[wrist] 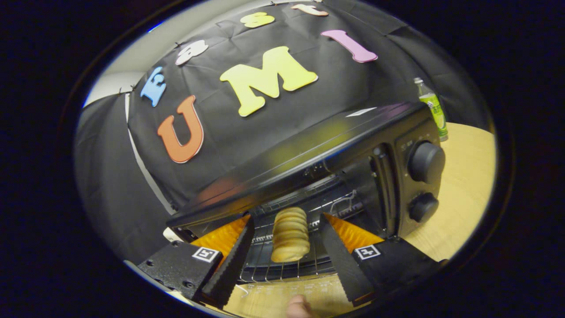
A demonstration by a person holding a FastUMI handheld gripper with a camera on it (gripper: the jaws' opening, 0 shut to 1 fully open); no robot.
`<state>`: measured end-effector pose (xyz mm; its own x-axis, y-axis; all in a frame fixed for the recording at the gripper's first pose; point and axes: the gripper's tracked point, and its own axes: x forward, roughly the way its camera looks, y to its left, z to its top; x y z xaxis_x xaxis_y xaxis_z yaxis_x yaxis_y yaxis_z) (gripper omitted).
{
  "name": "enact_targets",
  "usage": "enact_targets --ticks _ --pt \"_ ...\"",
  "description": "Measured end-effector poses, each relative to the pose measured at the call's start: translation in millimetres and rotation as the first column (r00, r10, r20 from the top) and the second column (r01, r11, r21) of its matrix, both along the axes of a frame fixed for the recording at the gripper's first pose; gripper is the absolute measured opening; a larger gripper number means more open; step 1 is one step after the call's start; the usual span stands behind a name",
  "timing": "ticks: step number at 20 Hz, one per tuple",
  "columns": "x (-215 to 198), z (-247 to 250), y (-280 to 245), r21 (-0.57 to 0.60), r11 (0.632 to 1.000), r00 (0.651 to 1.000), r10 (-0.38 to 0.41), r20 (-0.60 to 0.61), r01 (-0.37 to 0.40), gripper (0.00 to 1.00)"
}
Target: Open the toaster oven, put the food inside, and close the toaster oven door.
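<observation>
- Food [290, 235]: ridged, tan bread-like piece, lower centre of frame, lying on the wire rack [282, 260] inside the toaster oven [309, 154].
- It sits between the two fingers, clear gap on each side; neither finger touches it.
- Gripper [287, 260]: fingers spread wide, released, holding nothing. Left finger [231, 260] lower left of the food, right finger [342, 260] lower right. Tips reach to about the cavity mouth.
- Each finger mount carries a small square black-and-white marker.
- Oven is open: cavity exposed, rack bars and rear wall visible behind the food. Door [282, 291] seems folded down below the rack, bottom centre; its surface reads as pale and reflective, hard to make out detail.
- Oven body black, glossy top, runs diagonally from lower left to upper right across mid-frame.
- Control panel on the oven's right end: two round black knobs, upper knob [426, 162] larger, lower knob [423, 207] below it.
- Oven stands on a light wooden table [468, 185], seen at right of frame.
- Green bottle [435, 110] upright on the table behind the oven's right end, upper right.
- A fingertip of the person [298, 307] shows at the very bottom centre, below the door.
- Black cloth wall behind everything, upper half of frame.
</observation>
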<state>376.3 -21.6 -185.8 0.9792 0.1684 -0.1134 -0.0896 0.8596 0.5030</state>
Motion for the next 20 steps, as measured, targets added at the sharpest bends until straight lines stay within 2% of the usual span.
enact_targets --ticks 3,7,14,20 --pt "-20 5 1 0.043 0.999 1.0 0.011 0.004 -0.011 0.99" --pt "-49 18 -1 0.007 1.0 0.998 0.008 0.06 -0.008 0.99" --pt "-100 24 6 -0.138 0.99 0.996 -0.008 0.094 0.021 1.0" --pt "-133 7 6 -0.279 0.957 0.996 -0.089 -0.008 0.084 1.0"
